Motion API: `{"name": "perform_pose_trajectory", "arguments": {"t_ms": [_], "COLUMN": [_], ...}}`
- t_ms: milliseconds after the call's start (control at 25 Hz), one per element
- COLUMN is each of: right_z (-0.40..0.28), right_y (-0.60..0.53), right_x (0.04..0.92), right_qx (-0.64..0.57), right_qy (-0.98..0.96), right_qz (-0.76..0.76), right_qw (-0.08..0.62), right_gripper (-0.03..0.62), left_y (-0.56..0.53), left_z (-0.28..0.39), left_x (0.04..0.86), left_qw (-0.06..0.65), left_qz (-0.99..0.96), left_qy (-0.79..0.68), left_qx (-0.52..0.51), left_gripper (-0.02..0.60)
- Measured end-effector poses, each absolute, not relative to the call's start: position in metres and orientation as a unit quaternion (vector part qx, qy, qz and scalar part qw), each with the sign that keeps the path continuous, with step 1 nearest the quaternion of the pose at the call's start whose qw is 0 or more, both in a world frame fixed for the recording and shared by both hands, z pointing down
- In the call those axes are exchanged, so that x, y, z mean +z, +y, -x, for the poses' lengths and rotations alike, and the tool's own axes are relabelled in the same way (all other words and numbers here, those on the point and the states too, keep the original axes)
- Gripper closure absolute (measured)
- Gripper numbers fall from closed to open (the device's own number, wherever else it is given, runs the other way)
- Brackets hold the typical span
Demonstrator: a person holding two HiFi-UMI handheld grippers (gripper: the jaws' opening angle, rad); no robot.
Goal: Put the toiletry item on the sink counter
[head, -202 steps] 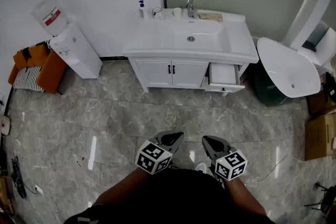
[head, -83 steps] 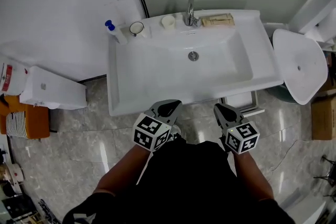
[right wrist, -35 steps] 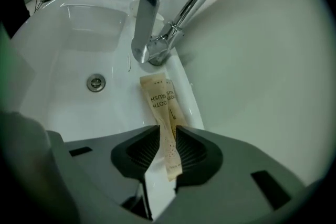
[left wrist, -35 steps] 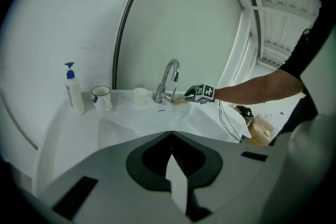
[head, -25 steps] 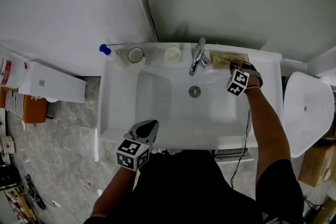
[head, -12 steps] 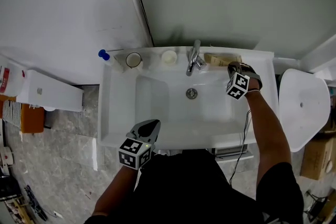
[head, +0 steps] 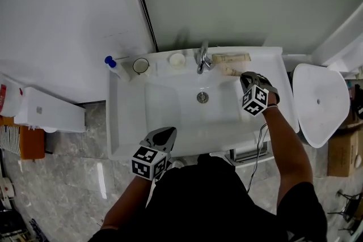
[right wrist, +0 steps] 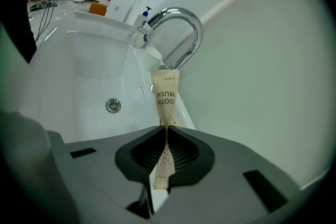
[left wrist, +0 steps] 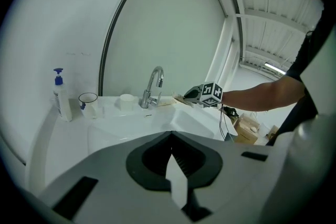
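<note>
My right gripper hangs above the right side of the white sink counter, shut on a tan toothbrush packet that it pinches by one end; its jaws have just been closing on it. The packet points toward the chrome faucet. Another tan packet lies flat on the back ledge. My left gripper stays at the counter's front edge, shut and holding nothing. In the left gripper view the right gripper shows beyond the faucet.
Along the back ledge stand a blue-pump soap bottle, a cup and a small white dish. The drain sits mid-basin. A white oval fixture is at the right, a drawer stands open below the counter.
The right gripper has risen from the packets on the back ledge and come toward me with one packet in its jaws. The left gripper has barely moved.
</note>
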State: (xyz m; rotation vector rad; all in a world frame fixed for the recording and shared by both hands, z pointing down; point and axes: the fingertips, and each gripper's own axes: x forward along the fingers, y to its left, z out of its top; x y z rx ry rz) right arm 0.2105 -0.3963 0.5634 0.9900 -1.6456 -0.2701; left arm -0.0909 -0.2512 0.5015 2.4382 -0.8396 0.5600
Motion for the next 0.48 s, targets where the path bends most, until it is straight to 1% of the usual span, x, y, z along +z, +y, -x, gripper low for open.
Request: {"name": "perform_pose_trajectory", "arguments": {"t_ms": [160,480], "right_z": [-0.195,-0.167], "right_y": [-0.354,-0.275], "right_x": [0.540,0.507], "right_qx": [-0.092,-0.072], "right_qy": [-0.709,-0.708], "right_qz": [-0.456,-0.507], "right_qw": [0.530,0.486], "right_gripper": [0.576,0.576], "left_y": [-0.236,-0.204], "left_z": [0.091,0.095], "left_x": [0.499,0.497], "left_qw": [0.239,0.220], "left_qz": [-0.905,-0.921], "left_qy": [-0.287,-0.247], "left_qx": [0.203,0.205], "left_gripper": [0.581,0.581]}}
